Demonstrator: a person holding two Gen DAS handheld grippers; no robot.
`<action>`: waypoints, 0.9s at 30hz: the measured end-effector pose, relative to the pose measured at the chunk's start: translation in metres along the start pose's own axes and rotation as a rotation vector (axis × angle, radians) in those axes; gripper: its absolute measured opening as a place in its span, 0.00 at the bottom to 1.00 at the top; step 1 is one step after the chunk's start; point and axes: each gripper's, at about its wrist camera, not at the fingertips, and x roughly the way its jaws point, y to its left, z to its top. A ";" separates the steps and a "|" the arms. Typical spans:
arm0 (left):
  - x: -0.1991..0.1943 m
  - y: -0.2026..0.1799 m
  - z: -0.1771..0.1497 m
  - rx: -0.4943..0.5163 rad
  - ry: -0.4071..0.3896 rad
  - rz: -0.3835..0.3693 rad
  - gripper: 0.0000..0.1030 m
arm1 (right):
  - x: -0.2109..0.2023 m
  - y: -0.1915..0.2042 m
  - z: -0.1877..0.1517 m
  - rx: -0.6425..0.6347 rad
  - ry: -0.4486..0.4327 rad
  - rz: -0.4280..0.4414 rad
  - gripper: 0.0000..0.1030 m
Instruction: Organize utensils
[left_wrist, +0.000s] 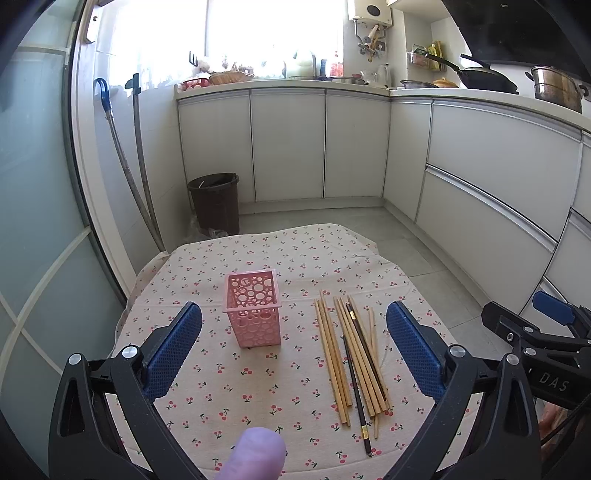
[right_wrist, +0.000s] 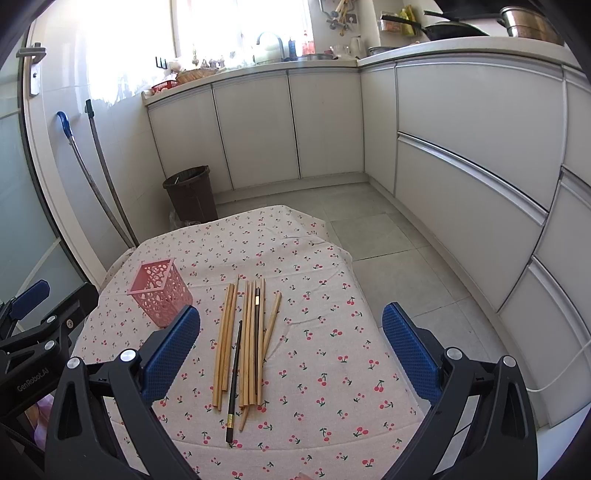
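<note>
A pink perforated holder (left_wrist: 253, 309) stands upright and empty on the cherry-print tablecloth (left_wrist: 236, 387). Right of it lies a loose bundle of several wooden chopsticks (left_wrist: 334, 350) with two dark ones (left_wrist: 356, 395) among them. My left gripper (left_wrist: 293, 350) is open and empty, above the near table edge, facing the holder and chopsticks. In the right wrist view the holder (right_wrist: 159, 291) is at the left and the chopsticks (right_wrist: 245, 343) lie ahead. My right gripper (right_wrist: 291, 350) is open and empty, above the near edge.
A brown waste bin (left_wrist: 215, 203) stands on the floor beyond the table, by two leaning poles (left_wrist: 142, 173). White cabinets (left_wrist: 480, 177) line the back and right. A thumb (left_wrist: 255, 456) shows at the bottom of the left wrist view.
</note>
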 end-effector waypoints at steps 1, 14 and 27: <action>0.000 0.000 0.000 0.000 0.000 -0.001 0.93 | 0.000 0.000 0.000 0.000 0.001 0.000 0.93; 0.000 0.000 0.000 0.002 0.001 0.000 0.93 | 0.001 0.000 0.001 0.002 0.007 0.000 0.93; 0.012 0.004 -0.002 -0.018 0.048 0.007 0.93 | 0.003 -0.002 0.001 0.015 0.030 -0.004 0.93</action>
